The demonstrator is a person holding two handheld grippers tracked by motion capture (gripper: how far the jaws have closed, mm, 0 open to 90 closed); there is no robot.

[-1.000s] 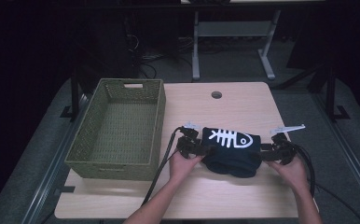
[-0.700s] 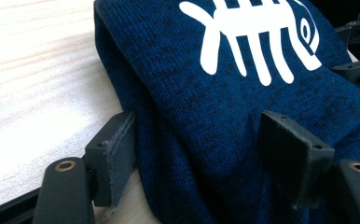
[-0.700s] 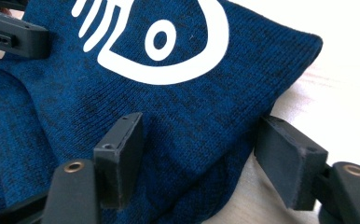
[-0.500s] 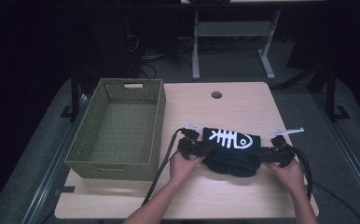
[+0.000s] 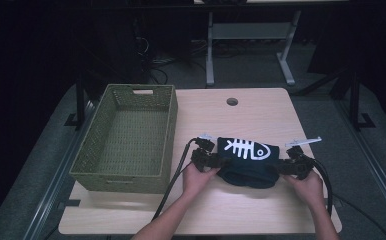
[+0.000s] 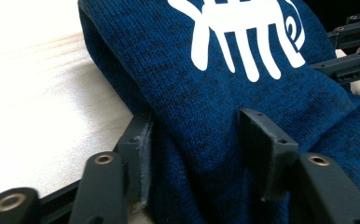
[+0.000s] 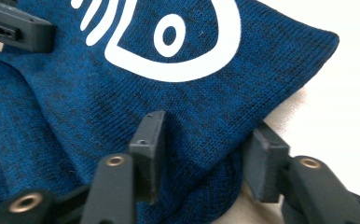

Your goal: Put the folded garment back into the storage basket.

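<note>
A folded dark blue sweater (image 5: 248, 161) with a white fish-skeleton print lies on the desk (image 5: 241, 115), stretched between the two grippers. The left gripper (image 5: 207, 159) sits at the sweater's one end and the right gripper (image 5: 295, 165) at the other, each held in a hand that comes in from the near edge. In the left gripper view the jaws have just been closing, and a thick fold of the sweater (image 6: 206, 112) lies between them with the pads pressing into the knit on both sides. In the right gripper view the jaws have likewise just been closing, and the sweater's (image 7: 183, 116) folded corner is pinched between them. Well off to the left gripper's outer side stands a green woven basket (image 5: 126, 137).
</note>
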